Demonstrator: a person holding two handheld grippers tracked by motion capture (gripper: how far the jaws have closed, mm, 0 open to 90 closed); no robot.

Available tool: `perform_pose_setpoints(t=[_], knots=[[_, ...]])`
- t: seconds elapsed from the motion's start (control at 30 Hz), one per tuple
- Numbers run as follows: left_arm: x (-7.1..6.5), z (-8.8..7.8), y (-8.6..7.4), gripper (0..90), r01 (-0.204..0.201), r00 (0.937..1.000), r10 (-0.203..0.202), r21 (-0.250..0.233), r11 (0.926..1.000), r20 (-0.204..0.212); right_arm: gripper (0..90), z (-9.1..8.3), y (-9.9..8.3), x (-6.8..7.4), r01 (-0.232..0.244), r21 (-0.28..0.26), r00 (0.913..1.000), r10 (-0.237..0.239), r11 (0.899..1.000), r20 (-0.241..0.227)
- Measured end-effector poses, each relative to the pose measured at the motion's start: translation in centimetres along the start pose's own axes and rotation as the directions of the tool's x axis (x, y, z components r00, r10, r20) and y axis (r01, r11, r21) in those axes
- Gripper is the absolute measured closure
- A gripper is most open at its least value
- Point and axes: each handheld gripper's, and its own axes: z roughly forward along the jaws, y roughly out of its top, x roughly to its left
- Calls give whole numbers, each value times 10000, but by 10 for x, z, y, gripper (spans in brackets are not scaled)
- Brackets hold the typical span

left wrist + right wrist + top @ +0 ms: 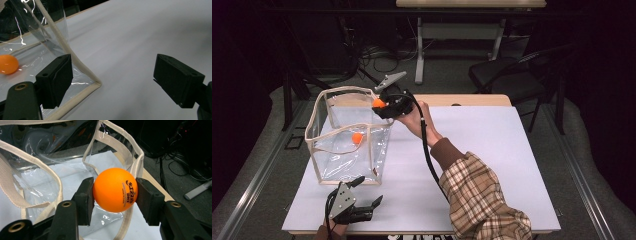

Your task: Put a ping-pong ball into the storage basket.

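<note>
My right gripper is shut on an orange ping-pong ball with black print. In the high view the right gripper holds this ball over the right rim of a clear plastic bag with beige trim. A second orange ball lies inside the bag, also seen in the left gripper view as an orange ball behind the clear wall. My left gripper rests open near the table's front edge, by the bag's near corner. Nothing is between its jaws.
The bag stands open on a white table top. A dark chair and a desk frame stand beyond the table, with cables on the floor. The person's plaid sleeve crosses the table's front right.
</note>
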Motion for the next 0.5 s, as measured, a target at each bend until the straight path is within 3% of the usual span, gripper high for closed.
perform_pose_setpoints(t=[0.5], knots=[[0, 0, 0, 159, 25, 10000, -25, -1, 10000, -1, 510, 11, 2, 4, 34, 138, 9997, -31, 9999, -227]])
